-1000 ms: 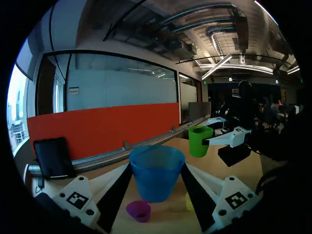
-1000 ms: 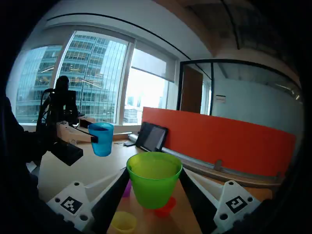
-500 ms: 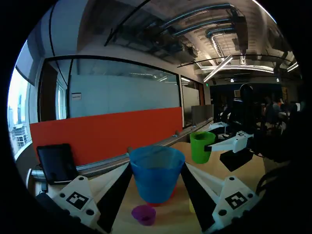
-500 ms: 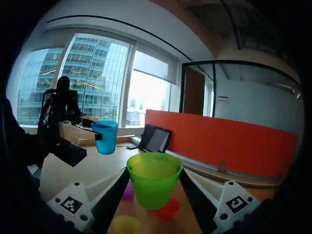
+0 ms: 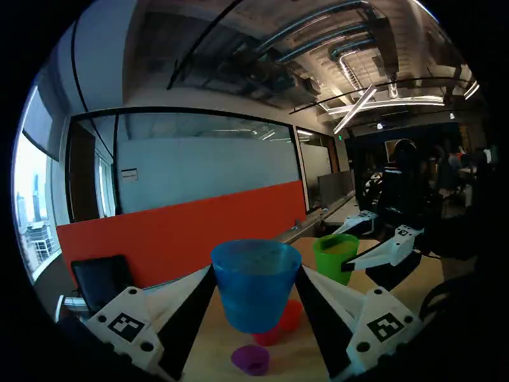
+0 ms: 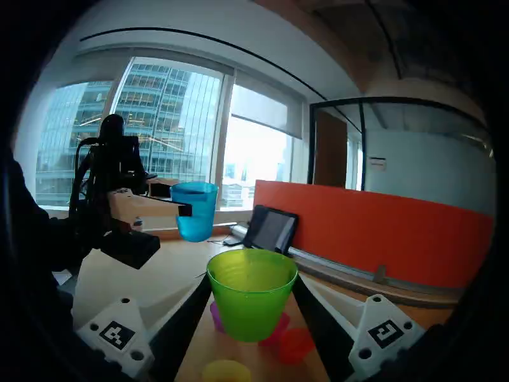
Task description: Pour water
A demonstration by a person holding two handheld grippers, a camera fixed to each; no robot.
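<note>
Left gripper view showed the blue cup upright between the jaws of the left gripper. Both fingers pressed on its sides, so the jaws were clamped on it, and it hung clear of the bench. Whether it held water could not be made out. Under the jaws and a little ahead of them, a red cup stood on the bench, partly hidden behind the blue cup, and a small purple cup stood nearer, below the jaws. Right gripper view showed the green cup held the same way by the right gripper, its jaws clamped on the cup's sides and the cup about upright above the bench. Its contents could not be told either. A yellow cup stood on the bench below those jaws, slightly to their left. From the right gripper's jaws, the blue cup hung farther off to the upper left, apart from the green cup; from the left gripper's jaws, the green cup hung farther off to the right. Beyond both pairs of jaws an orange partition ran along the far edge of the bench, with a dark tablet propped against it and tall windows behind.
</note>
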